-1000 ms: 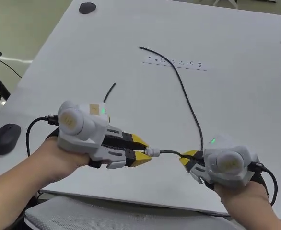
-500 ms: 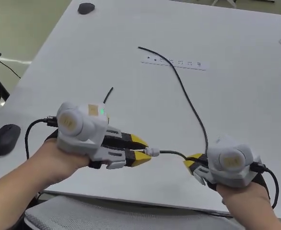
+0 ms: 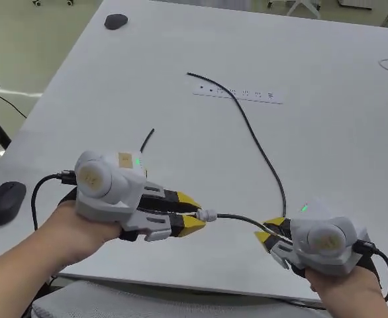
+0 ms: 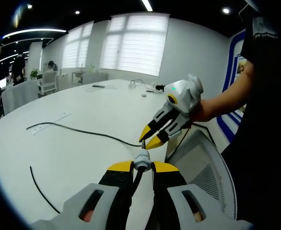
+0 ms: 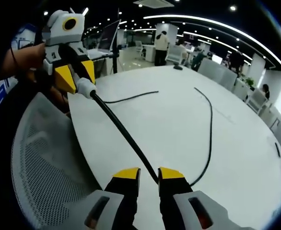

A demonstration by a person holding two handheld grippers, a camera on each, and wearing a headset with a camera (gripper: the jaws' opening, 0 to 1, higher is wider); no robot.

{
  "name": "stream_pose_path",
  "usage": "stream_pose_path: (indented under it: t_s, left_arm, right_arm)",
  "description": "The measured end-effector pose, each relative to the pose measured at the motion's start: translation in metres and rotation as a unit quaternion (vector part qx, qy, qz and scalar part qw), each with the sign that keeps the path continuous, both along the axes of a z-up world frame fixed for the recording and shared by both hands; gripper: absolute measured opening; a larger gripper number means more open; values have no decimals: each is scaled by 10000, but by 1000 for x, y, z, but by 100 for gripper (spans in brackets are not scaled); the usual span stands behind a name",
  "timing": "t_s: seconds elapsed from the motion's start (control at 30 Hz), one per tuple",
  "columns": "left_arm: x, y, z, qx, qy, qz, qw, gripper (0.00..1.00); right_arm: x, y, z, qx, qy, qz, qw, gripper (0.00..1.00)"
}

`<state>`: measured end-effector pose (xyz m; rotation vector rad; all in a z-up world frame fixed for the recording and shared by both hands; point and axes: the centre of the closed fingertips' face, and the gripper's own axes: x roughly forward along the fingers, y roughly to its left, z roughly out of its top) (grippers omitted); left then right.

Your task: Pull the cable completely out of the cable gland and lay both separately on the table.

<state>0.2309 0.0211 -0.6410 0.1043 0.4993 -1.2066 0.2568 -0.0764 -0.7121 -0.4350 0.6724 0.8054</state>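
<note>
A small white cable gland [image 3: 207, 215] sits between the yellow tips of my left gripper [image 3: 193, 220], which is shut on it above the table's near edge. A black cable [image 3: 250, 129] leaves the gland, passes through my right gripper [image 3: 268, 232], which is shut on it, and then runs far across the table. In the left gripper view the gland [image 4: 142, 159] is pinched at the left gripper's [image 4: 142, 166] tips, with the right gripper [image 4: 150, 135] just beyond. In the right gripper view the cable [image 5: 121, 132] runs taut from my right gripper [image 5: 149, 174] to the gland [image 5: 84, 86].
A short loose black cable piece [image 3: 147, 139] lies left of centre. A white power strip [image 3: 237, 94] lies farther back under the long cable. One dark mouse [image 3: 5, 202] rests at the left edge and another [image 3: 116, 21] at the far corner. A mesh chair [image 5: 40, 167] sits below the table edge.
My right gripper has drawn back to the right and toward me, so a longer stretch of cable shows between it and the gland. The left gripper has held its place.
</note>
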Motion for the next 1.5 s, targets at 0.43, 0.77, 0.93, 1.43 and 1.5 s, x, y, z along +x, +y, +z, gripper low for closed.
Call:
stream_pose_path:
  t_s: [0.43,0.77,0.93,1.43,1.5]
  left_arm:
    - [-2,-1,1,19,5,-52,10000,15]
    - [-3,-2,0,49,4,-42,10000,15]
    - [-3,-4,-1,62,6,-45,10000,15]
    - [-5,-6,-5,109,48,-32,9999,15]
    - [-5,-5,-5,89,50,-31,9999,15]
  right_arm:
    - [-11,57,46,-250,-783,1051,9911,21]
    - [-19,80,53,-348,-948,1410,9848,15]
    - [-19,82,58,-325,-1001,1432,9841,6]
    - [-22,79,45,-297,-734,1305,9883,1]
    - [-22,79,45,-238,-676,1195,9902,1]
